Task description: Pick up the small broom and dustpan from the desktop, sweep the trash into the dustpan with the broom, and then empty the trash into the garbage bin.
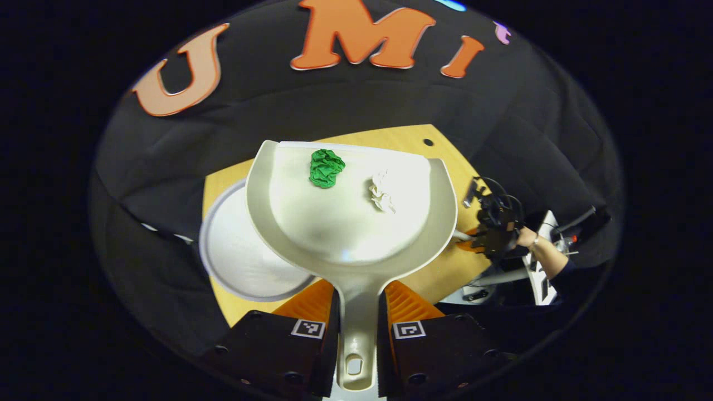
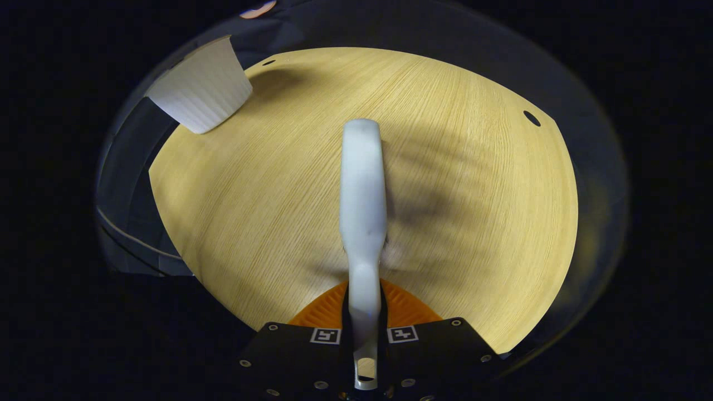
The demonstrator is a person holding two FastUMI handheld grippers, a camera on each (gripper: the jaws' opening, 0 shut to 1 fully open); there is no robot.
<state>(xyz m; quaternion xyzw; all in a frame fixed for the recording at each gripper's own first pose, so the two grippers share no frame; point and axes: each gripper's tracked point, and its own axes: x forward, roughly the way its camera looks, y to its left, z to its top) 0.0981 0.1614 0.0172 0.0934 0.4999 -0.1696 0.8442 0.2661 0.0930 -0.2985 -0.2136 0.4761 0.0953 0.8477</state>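
Left gripper view: at the left of the frame a round pale garbage bin (image 1: 239,256) sits low beside the wooden desktop (image 1: 440,267), its right part covered by the dustpan (image 1: 351,223). The dustpan is a wide, off-white scoop with a raised rim and a narrow handle ending in a hanging slot; it fills the centre of the frame, and its handle runs down between the fingers of the left gripper (image 1: 359,328), which are clamped against it on both sides. In the pan lie a crumpled green paper ball (image 1: 326,167) toward upper centre and, to its right, a crumpled white paper wad (image 1: 382,191). At the far right the right gripper (image 1: 493,231) appears small and dark, held by a hand (image 1: 526,238), with a pale handle tip poking out beside the dustpan's rim; its details are hard to make out. In the right gripper view, the bin's ribbed white wall (image 2: 203,92) is cut off at the upper left. At centre the broom (image 2: 363,195) shows as a slim white handle, somewhat blurred, with its bristles hidden from the camera; the right gripper's (image 2: 365,328) fingers are closed on its lower end above the desktop.
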